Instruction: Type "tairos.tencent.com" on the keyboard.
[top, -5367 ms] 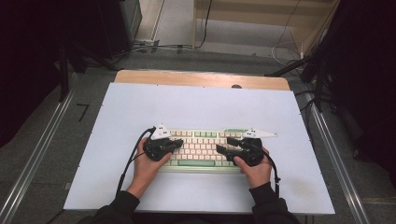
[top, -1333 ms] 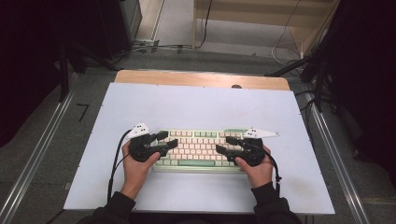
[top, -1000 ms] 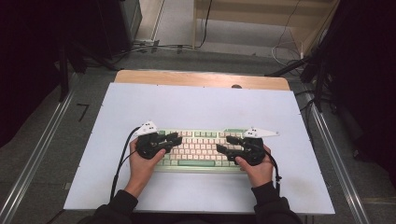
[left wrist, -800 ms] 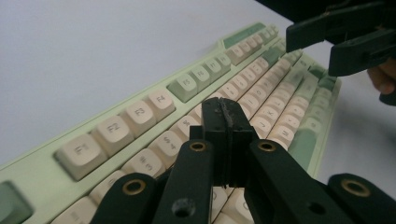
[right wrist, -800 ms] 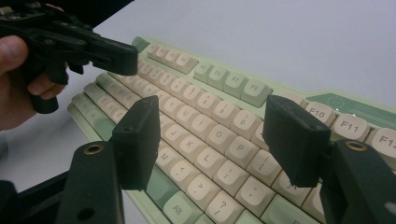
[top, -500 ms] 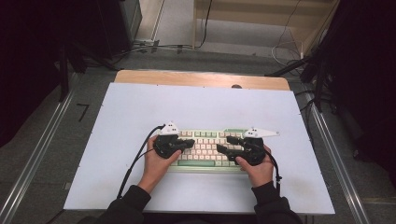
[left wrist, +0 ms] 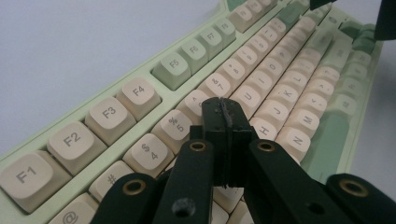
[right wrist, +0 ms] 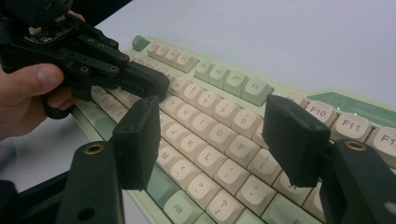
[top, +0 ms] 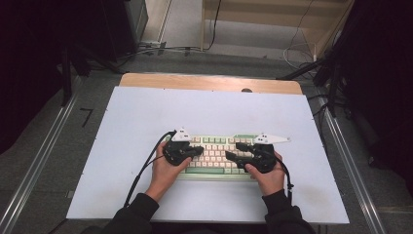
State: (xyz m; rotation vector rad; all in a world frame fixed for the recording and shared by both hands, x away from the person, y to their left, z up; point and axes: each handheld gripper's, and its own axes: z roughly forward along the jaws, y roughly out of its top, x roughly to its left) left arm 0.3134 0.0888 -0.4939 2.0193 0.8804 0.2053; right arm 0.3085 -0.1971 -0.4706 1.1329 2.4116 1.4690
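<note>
A cream and green keyboard (top: 214,146) lies across the white table top. My left gripper (top: 198,150) hovers low over its left half, jaws pressed together with nothing between them. In the left gripper view the shut tips (left wrist: 227,114) sit just above the number row of the keyboard (left wrist: 280,70). My right gripper (top: 234,150) hangs over the right half with its jaws apart. The right gripper view has the open gripper (right wrist: 215,135) framing the letter keys of the keyboard (right wrist: 210,74), and the left gripper (right wrist: 149,84) points in from the left, held by a hand.
The white table top (top: 146,112) has bare room on all sides of the keyboard. A wooden strip (top: 209,82) runs along its far edge. Metal rails (top: 44,161) flank the table, and cables lie on the floor behind.
My left hand has slid to the right, from the keyboard's left end in over the keys, and its jaws have closed. The right hand has stayed put.
</note>
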